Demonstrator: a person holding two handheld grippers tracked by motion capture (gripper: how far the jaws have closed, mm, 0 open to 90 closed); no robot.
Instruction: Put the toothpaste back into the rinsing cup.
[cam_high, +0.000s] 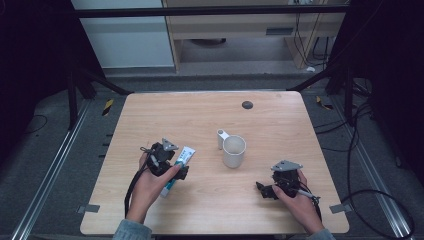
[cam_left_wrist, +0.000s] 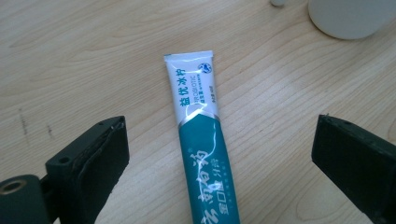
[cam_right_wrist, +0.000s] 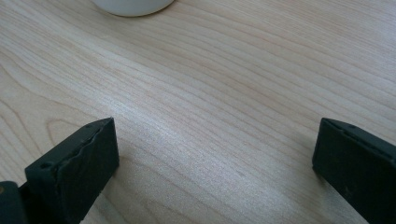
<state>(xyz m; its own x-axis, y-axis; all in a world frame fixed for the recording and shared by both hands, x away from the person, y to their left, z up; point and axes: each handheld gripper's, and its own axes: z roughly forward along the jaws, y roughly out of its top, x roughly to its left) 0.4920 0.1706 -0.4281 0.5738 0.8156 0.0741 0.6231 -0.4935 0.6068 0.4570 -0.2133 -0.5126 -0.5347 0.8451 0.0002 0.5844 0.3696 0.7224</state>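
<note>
Two tools are in play here, but nothing's been picked up yet, so I'd call this the very start of the job. The left tool (cam_high: 172, 167) sits right over the toothpaste tube (cam_high: 179, 167), which lies flat on the wooden bench (cam_high: 200, 107) just left of the white mug (cam_high: 234, 151). In the left gripper view you can see the tube (cam_left_wrist: 201, 144) running straight up the middle between the two black jaws, both spread wide with bench showing on either side, so no contact so far. The tube's crimped white end points toward the mug (cam_left_wrist: 350, 16), teal half toward the camera. The right tool (cam_high: 272, 191) hangs near the front right of the bench, well apart from the tube, jaws wide too with bare wood between them and the mug's base (cam_right_wrist: 133, 5) at the top edge of its view. My guess is the plan is tube into mug, judging from the layout. So done: lining up. Left: closing on the tube, lifting, and getting it wherever it's headed.
</note>
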